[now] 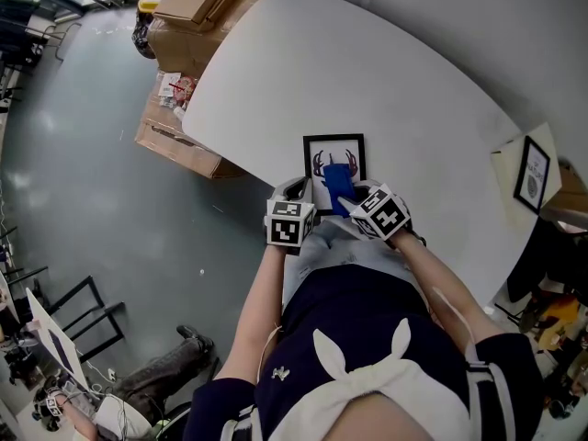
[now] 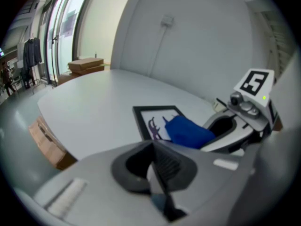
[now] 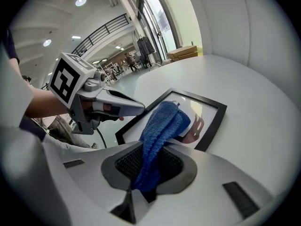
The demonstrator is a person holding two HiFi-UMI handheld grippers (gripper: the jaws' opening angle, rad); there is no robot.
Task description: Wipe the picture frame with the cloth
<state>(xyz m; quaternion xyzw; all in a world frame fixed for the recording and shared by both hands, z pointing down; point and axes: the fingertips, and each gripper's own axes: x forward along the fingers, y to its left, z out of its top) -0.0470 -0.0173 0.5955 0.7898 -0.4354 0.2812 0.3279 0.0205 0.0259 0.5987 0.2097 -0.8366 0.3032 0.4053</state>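
Note:
A black picture frame [image 1: 333, 157] with a dark antler print lies flat on the white table [image 1: 367, 72], close to its near edge. My right gripper [image 3: 150, 166] is shut on a blue cloth [image 3: 162, 124], whose free end rests on the frame's glass [image 3: 207, 112]. In the head view the blue cloth [image 1: 338, 186] covers the frame's lower half. My left gripper [image 2: 157, 173] is shut with nothing in it and hovers just left of the frame's near corner [image 2: 141, 119]. It shows in the right gripper view as the left gripper [image 3: 136, 108], beside the frame's edge.
Cardboard boxes [image 1: 188, 21] are stacked off the table's far left side. A second small framed picture [image 1: 532, 175] stands on a pale board at the right. A person's legs [image 1: 156, 379] lie on the grey floor at lower left.

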